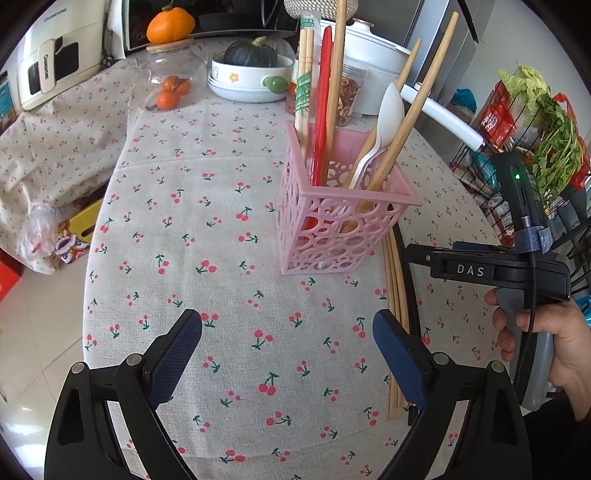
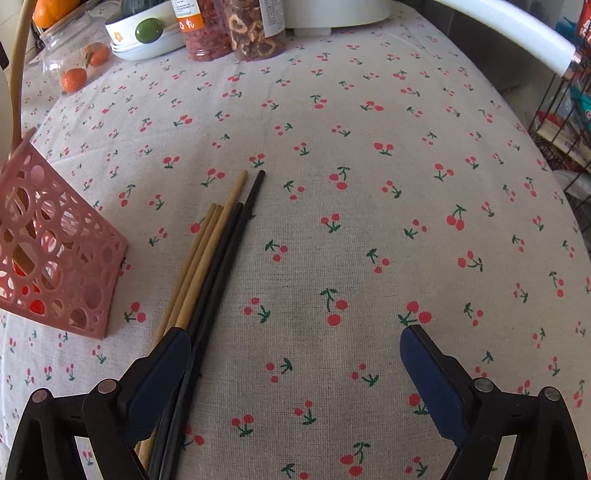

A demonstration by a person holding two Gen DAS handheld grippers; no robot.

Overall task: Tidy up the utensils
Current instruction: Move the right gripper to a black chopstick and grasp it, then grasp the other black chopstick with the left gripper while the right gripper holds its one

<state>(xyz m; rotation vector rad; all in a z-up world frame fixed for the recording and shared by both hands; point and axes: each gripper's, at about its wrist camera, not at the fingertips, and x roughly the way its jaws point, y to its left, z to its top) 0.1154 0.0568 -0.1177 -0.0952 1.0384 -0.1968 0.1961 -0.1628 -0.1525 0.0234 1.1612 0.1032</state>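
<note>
Both tongs spread wide, nothing held. Left tongs [image 1: 287,332] hover low over the cherry-print tablecloth [image 1: 221,229] on the worktop, at the bottom of the left wrist view, pads well apart. Right tongs [image 2: 295,354] likewise wide at the bottom of the right wrist view; the left pad [image 2: 162,373] sits over the near ends of the loose chopsticks, contact unclear. Pink perforated utensil basket [image 1: 332,221] stands upright at centre of the left view, holding wooden chopsticks [image 1: 406,122], red chopsticks [image 1: 323,110], a wrapped chopstick pair [image 1: 304,74] and a white plastic spoon [image 1: 388,118], all leaning out over the rim. Loose chopsticks lie flat on the cloth just right of the basket: three tan wooden ones [image 2: 207,258] and two black ones [image 2: 229,258], side by side, tips pointing to upper centre of the right view. A hand [image 1: 546,343] grips the right tool's handle at the right edge of the left view. Upper frame: white bowl with a dark green squash [image 1: 251,55], mandarins under a glass cover [image 1: 171,92], jars of dried fruit [image 2: 255,33]. Wire rack with leafy greens [image 1: 546,122] at far right.
</note>
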